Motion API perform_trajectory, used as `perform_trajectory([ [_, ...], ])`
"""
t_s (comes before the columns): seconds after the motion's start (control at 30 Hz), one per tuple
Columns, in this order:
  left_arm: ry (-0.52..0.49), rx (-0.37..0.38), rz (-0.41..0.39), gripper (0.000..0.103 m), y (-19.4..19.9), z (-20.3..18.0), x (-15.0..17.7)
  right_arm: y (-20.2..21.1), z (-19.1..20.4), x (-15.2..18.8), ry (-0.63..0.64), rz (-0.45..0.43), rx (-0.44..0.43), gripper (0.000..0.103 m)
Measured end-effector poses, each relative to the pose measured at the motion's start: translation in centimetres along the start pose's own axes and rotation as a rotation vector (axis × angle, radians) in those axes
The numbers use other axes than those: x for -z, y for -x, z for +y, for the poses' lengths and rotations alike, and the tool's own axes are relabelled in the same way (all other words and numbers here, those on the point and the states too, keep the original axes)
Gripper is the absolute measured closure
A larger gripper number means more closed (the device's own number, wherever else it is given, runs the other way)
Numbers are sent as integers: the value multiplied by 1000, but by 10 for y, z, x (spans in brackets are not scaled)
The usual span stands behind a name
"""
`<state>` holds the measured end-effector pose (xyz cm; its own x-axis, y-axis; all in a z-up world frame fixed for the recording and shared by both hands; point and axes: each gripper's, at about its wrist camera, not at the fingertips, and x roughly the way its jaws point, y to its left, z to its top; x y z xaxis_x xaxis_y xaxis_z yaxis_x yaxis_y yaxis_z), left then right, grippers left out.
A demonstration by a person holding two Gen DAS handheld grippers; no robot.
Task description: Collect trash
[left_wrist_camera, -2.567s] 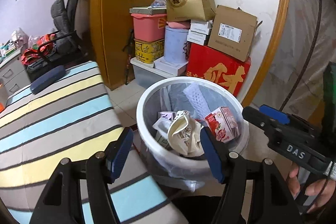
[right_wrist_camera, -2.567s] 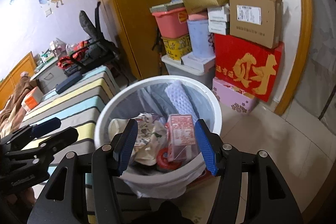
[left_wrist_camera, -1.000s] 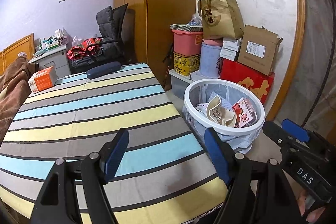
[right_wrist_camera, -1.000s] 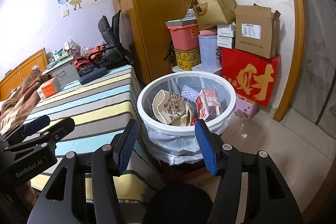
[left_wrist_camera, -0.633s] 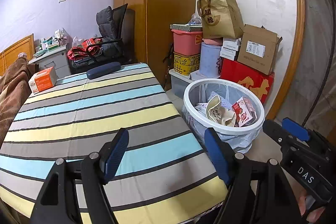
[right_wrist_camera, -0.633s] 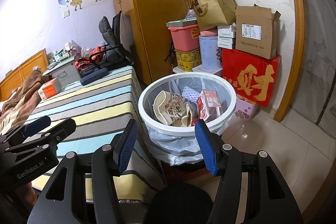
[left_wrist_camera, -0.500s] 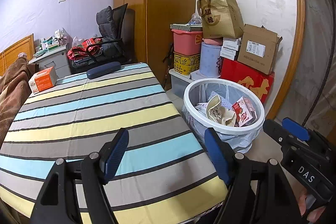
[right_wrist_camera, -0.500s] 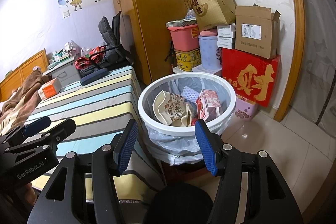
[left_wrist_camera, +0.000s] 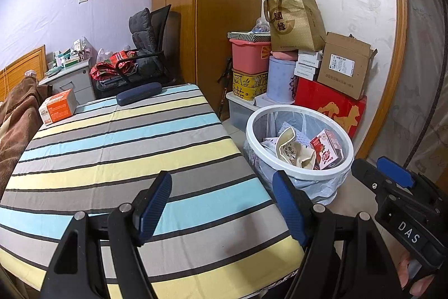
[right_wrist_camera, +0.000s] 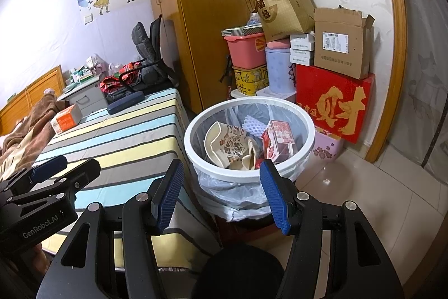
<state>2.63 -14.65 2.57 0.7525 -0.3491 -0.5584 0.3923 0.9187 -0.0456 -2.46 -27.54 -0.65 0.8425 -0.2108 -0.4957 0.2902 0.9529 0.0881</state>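
Left wrist: we've backed off from trash bin [left_wrist_camera: 299, 168] | left gripper [left_wrist_camera: 224, 208], right gripper [right_wrist_camera: 221, 194] both wide, empty | striped bench [left_wrist_camera: 112, 147] looks trash-free, collection likely done

Home bedroom: wardrobe [left_wrist_camera: 207, 18], striped bed [left_wrist_camera: 112, 147].

Left gripper [left_wrist_camera: 221, 203] open, trash bin [left_wrist_camera: 299, 168] beside striped table [left_wrist_camera: 112, 147]

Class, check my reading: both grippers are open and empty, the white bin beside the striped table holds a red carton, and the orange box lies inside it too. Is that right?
Not quite. The orange box lies on the striped table, not in the white bin, as the left wrist view shows. The rest stands.
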Motion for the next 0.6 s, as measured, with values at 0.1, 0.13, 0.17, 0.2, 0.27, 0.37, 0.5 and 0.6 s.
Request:
perform_trajectory([
  [0.1, -1, 1, -1, 27, -1, 0, -1, 0, 0, 0, 3, 0, -1, 45],
  [0.13, 0, -1, -1, 27, -1, 0, -2, -1, 0, -1, 4, 1, -3, 45],
  [0.17, 0, 0, 0, 27, 0, 0, -2, -1, -1, -1, 4, 2, -4, 45],
  [0.2, 0, 0, 2, 27, -1, 0, -2, -1, 0, -1, 4, 3, -5, 45],
  [0.27, -1, 1, 0, 27, -1, 1, -3, -1, 0, -1, 4, 1, -5, 45],
  [0.37, -2, 4, 6, 27, -3, 2, -3, -1, 0, -1, 4, 2, -5, 45],
  [0.5, -4, 3, 6, 27, -4, 2, -3, -2, 0, -2, 6, 5, -6, 45],
  [0.6, -1, 3, 5, 27, -5, 3, -3, -3, 0, -1, 7, 3, -6, 45],
])
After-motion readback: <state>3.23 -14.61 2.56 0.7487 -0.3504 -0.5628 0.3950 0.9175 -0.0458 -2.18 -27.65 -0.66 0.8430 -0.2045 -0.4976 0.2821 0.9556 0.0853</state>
